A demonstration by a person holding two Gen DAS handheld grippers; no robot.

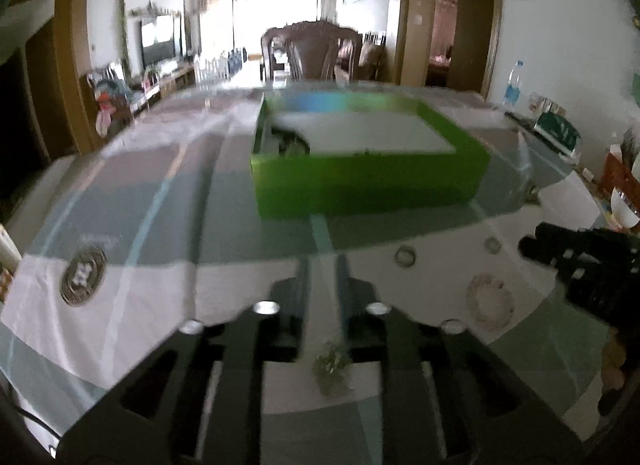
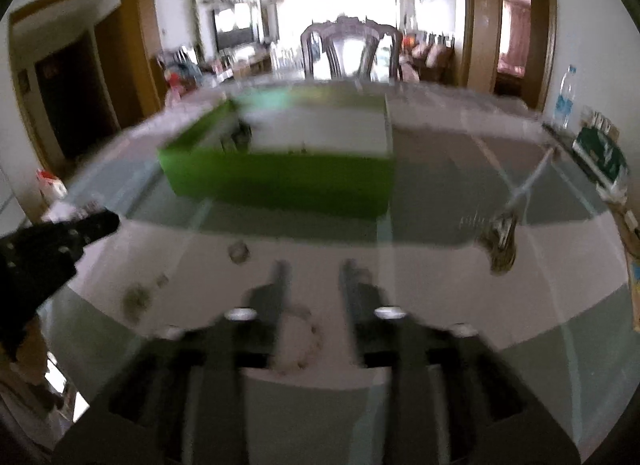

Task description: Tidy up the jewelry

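Two blurred wrist views are given over a tabletop [image 1: 132, 193] covered in a grey, white and pale blue checked cloth. An open bright green rectangular cardboard box [image 1: 368, 181] with a white lining stands at the far middle; some small items can be made out in its left corner, too blurred to name.

The left tongs [image 1: 323, 269] are seen slightly parted, and nothing is gripped. A small sparkly greenish cluster of jewelry [image 1: 331, 365] lies on the cloth between and below the fingers, apart from them. The right tongs [image 2: 314, 277] are seen parted and empty, above a pale pink beaded bracelet [image 2: 300, 341] lying in a loop on the cloth. Two small silvery rings [image 1: 405, 256] lie just beyond, and a round dark metal medallion [image 1: 83, 277] lies at the far left.

The pieces are judged to be light and small. The beaded bracelet is likely limp and slippery, best pinched across one side of the loop. The rings are stiff and may skid; the cluster looks delicate.
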